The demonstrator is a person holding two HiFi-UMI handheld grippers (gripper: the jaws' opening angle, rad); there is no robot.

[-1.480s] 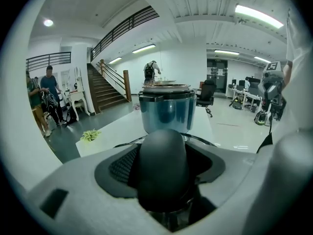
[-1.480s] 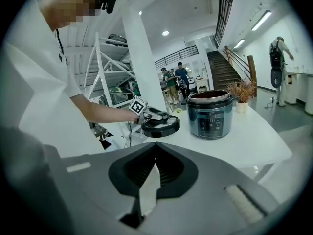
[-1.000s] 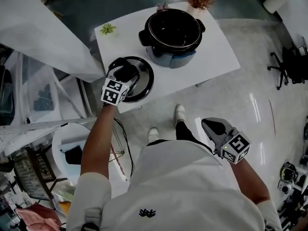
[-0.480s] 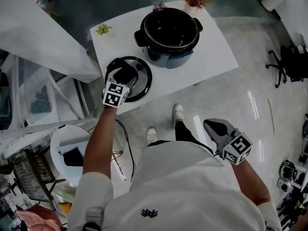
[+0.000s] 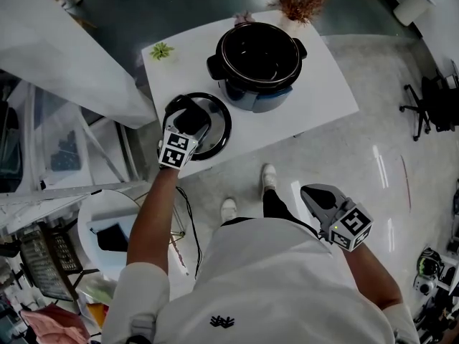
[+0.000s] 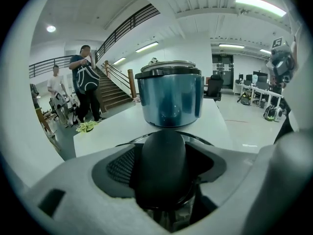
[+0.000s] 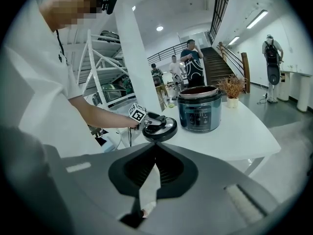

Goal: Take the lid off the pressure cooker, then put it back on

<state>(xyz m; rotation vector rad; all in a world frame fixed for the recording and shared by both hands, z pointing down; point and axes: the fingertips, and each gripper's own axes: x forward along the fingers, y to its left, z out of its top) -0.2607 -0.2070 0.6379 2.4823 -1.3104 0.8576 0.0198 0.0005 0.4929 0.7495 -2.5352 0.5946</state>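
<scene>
- A white tabletop (image 5: 323,84) stands in an open hall; the pressure cooker (image 5: 259,56) sits on it uncovered, its dark pot showing
- The lid (image 5: 216,126) lies flat at the tabletop's near left corner, beside the cooker, not touching; the taking-off looks done
- The left gripper (image 5: 188,117) straddles the lid's black handle (image 6: 161,165); its jaws stand wide and have just been opening further, seemingly letting go
- The right gripper (image 5: 312,190) hangs low, jaws together, empty
- Left to do: seat the lid back on the cooker
</scene>
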